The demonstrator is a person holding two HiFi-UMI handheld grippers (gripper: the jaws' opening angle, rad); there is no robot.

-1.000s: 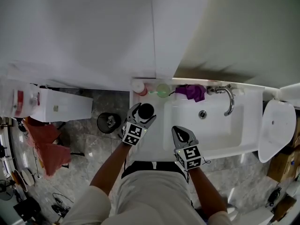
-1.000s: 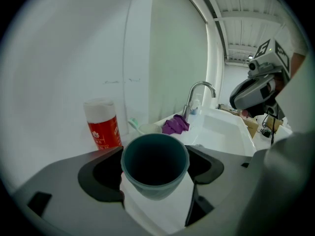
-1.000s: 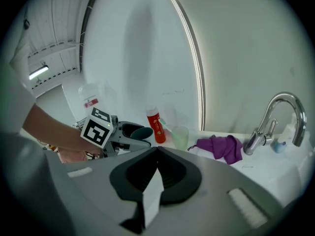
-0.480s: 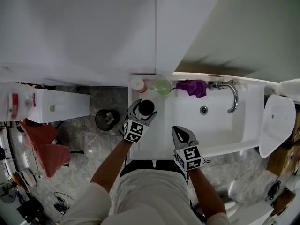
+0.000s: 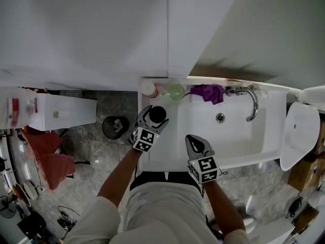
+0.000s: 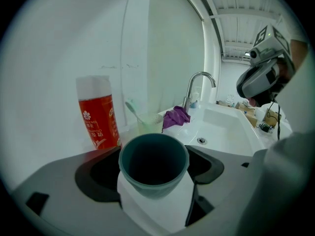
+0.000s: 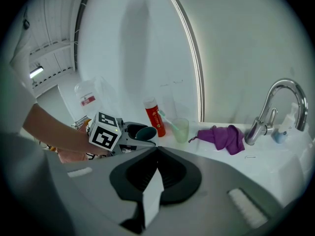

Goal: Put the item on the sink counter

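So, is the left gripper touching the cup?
Touching. The left gripper view shows the cup sitting between the fingers of the left gripper, with both pressed against its sides.

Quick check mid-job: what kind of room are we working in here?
Most likely a bathroom: a white sink with a chrome faucet, and a green tumbler holding a toothbrush beside a red bottle.

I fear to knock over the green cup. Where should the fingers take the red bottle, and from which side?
Take the red bottle at mid-body, below its white cap, coming from the front. It stands upright and round at the back of the counter, with the green cup close on its faucet side.
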